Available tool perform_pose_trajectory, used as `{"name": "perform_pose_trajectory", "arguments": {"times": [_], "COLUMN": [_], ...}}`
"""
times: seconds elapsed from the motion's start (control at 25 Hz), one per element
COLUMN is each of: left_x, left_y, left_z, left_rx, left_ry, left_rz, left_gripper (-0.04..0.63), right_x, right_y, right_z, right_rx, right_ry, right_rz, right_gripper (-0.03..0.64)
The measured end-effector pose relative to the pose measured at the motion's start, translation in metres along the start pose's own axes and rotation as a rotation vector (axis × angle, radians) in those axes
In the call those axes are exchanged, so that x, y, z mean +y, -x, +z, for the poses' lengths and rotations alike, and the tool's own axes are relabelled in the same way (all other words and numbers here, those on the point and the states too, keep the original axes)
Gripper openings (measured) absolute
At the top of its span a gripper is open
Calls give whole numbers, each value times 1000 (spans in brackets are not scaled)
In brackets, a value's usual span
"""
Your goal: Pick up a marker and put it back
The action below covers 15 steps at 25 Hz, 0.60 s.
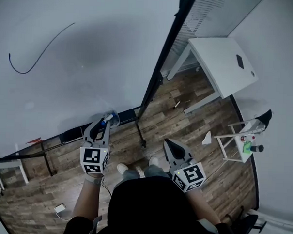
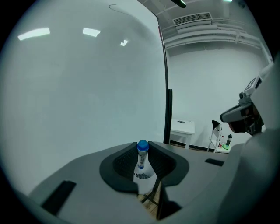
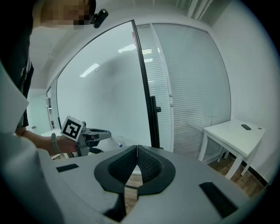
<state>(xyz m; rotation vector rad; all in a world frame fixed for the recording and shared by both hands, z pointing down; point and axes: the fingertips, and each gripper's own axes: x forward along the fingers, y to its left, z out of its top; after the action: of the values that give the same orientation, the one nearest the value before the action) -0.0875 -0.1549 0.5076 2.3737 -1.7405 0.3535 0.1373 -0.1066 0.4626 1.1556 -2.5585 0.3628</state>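
Observation:
A white marker with a blue cap stands between the jaws of my left gripper, which is shut on it. In the head view that gripper is held at the lower edge of the whiteboard, with the marker pointing at a small clear cup there. A pale, cup-like shape shows just under the marker in the left gripper view. My right gripper hangs lower right over the floor, jaws shut with nothing between them. From its view, the left gripper and marker appear at left.
A dark curved line is drawn on the whiteboard. The board's black post and foot run down to the wood floor. A white table stands at back right, a small rack with bottles at right. A person's shoes are below.

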Motion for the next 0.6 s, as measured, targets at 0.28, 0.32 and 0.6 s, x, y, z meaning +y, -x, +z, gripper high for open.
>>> {"name": "perform_pose_trajectory", "arguments": {"times": [0.28,0.32,0.6], "left_x": [-7,-8,-15], "left_y": [26,31,71], "left_z": [40,45,69], "left_rx": [-37,-43,-66], "left_ry": [-25,-26,-25], "left_rz": [37,45,131], "left_gripper": [86,86,86], "right_x": [10,12,34], "right_y": [-11,-12,-26], "right_z": [19,21,37], "right_rx": [-42,-46,-73], "right_ry": [22,23,41], "right_rz": [93,108,241], "right_gripper": [29,29,29]}}
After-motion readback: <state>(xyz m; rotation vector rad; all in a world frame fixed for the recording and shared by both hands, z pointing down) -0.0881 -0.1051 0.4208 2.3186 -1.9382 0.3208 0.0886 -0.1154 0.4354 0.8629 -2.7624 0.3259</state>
